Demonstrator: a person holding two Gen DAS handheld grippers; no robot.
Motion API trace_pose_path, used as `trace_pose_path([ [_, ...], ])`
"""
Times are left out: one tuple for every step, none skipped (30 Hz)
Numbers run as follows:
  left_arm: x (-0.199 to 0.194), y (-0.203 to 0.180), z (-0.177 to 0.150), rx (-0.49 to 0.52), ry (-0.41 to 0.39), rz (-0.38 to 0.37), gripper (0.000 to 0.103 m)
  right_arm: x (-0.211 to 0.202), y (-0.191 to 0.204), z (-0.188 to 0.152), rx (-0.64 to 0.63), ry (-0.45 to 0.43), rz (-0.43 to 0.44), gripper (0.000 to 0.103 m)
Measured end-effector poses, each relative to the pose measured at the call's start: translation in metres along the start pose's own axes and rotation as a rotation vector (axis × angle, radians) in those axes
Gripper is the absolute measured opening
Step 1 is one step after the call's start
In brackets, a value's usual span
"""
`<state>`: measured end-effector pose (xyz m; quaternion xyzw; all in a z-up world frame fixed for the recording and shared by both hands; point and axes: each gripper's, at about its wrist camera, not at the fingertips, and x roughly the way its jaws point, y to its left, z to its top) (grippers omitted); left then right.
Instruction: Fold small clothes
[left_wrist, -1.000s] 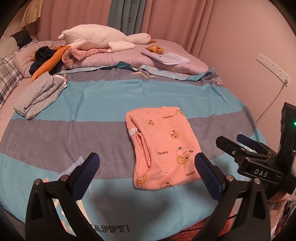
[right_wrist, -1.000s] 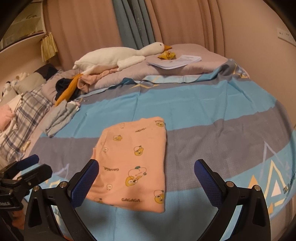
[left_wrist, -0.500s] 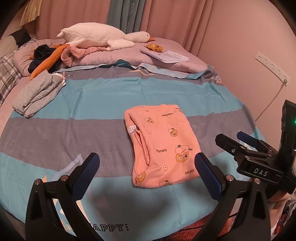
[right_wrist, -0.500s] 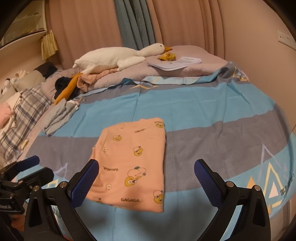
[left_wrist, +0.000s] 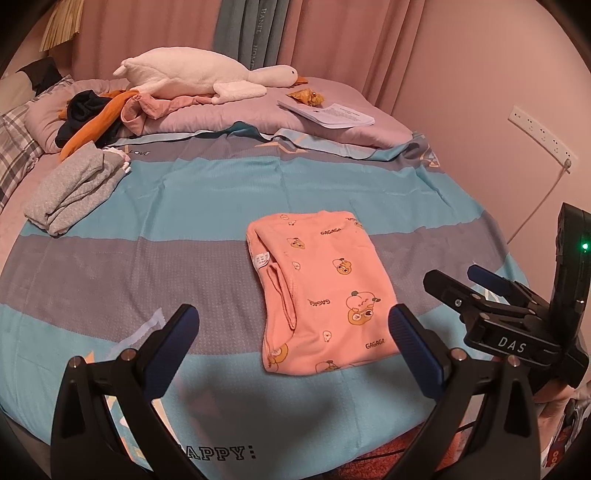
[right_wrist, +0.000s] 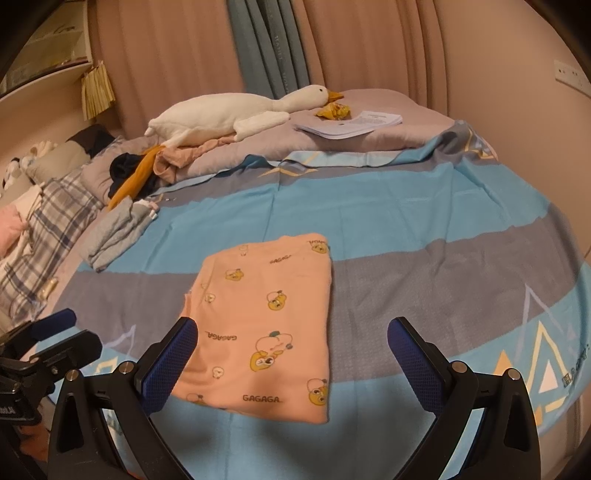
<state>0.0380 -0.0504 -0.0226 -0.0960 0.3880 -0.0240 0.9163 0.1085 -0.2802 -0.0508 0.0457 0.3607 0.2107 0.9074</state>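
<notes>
Pink garment, folded into a rectangle, flat on the striped bed at frame centre. Left tongs spread wide, holding nothing, hovering just short of the garment's near edge. Right tongs likewise wide apart and empty, low over the near edge. Upper left: grey folded clothes; further up, plush goose on pillows, papers beside it.

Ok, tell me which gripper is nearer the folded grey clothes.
Left. The grey clothes lie ahead and left of the left gripper; the right gripper sits further off, to the right of the pink garment.
</notes>
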Motion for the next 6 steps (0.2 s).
trace_pose_path([
  [-0.0001,0.0,-0.0001,0.0,-0.001,0.001,0.103,-0.0001,-0.0008,0.0004,-0.001,0.0,-0.002,0.102],
  [-0.0006,0.0,0.0001,0.001,-0.002,0.003,0.103,0.0002,-0.0004,0.0002,0.001,0.0,-0.001,0.102],
  [-0.0014,-0.0001,0.0005,0.0,-0.004,0.006,0.103,0.0002,-0.001,0.0005,0.002,0.0,0.0,0.102],
  [-0.0013,-0.0004,0.0004,0.0,-0.004,0.006,0.103,0.0003,-0.0014,0.0008,0.003,0.0,0.001,0.102],
  [-0.0017,-0.0003,0.0006,-0.001,-0.005,0.004,0.103,0.0005,-0.0006,0.0003,0.0,0.001,0.0,0.102],
  [-0.002,-0.0002,0.0007,-0.002,-0.005,0.003,0.103,0.0005,-0.0012,0.0006,0.0,0.001,-0.001,0.102],
])
